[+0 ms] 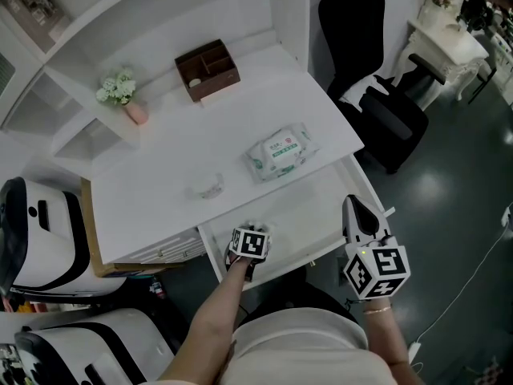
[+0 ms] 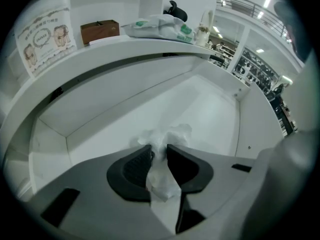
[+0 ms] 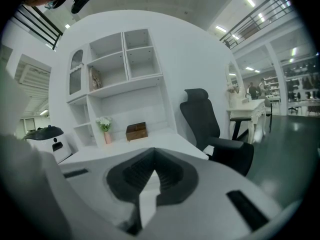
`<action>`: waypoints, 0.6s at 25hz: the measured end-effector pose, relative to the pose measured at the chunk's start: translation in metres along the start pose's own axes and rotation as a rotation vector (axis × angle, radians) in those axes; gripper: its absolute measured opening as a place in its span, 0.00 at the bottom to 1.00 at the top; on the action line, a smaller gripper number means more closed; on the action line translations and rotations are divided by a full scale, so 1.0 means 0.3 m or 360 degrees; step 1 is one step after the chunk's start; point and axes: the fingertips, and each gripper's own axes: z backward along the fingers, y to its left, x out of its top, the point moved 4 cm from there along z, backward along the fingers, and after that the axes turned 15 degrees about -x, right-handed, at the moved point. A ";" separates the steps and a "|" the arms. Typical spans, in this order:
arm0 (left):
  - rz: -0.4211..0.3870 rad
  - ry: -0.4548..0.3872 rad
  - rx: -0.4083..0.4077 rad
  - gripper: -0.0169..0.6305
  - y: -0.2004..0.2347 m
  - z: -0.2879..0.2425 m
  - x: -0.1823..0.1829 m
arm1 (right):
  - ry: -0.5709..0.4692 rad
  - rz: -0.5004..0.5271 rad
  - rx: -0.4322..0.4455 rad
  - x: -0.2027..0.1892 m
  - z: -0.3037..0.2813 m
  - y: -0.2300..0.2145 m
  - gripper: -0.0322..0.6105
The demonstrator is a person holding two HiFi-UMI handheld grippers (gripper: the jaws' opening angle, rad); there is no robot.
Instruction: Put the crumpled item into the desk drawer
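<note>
The white worktop [image 1: 176, 159] with its shelving [image 1: 160, 22] fills the far left of the scene. A black office chair [image 1: 377, 95] stands to its right on the dark floor. Under the worktop's near edge the desk drawer [image 1: 321, 215] is pulled out towards the person, and its white floor is bare along its right half. The right gripper [image 1: 351, 203] hangs over the drawer's right near corner. In the right gripper view its jaws are pressed together at the tips with nothing between them, and it faces the shelving and the chair. The left gripper [image 2: 159, 151] points steeply down into the left part of the open drawer, with its marker cube uppermost in the head view. On the worktop a pack of wet wipes [image 1: 278, 152] lies near the edge above the drawer. A brown wooden box [image 1: 208, 70] sits farther back, and a small pink vase of pale flowers [image 1: 124, 95] stands to the left of the box. The crumpled item [image 2: 167, 136], a white wad of thin paper or film, is inside the drawer near its floor. It sits in the narrow gap between the left gripper's jaws, which stand a little apart. Most of the wad bulges out just beyond the tips, and a strip of it runs back between the pads.
</note>
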 end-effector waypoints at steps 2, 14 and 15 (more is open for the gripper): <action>0.0002 0.0008 -0.0006 0.18 0.004 -0.001 0.002 | 0.0004 -0.0002 0.0001 -0.001 0.000 0.001 0.05; -0.0003 -0.0085 -0.0010 0.28 -0.002 0.054 0.034 | 0.0013 -0.0005 0.0036 -0.001 -0.002 0.028 0.05; 0.0003 -0.0101 -0.0015 0.28 -0.005 0.063 0.035 | 0.0013 -0.0005 0.0042 -0.001 -0.002 0.032 0.05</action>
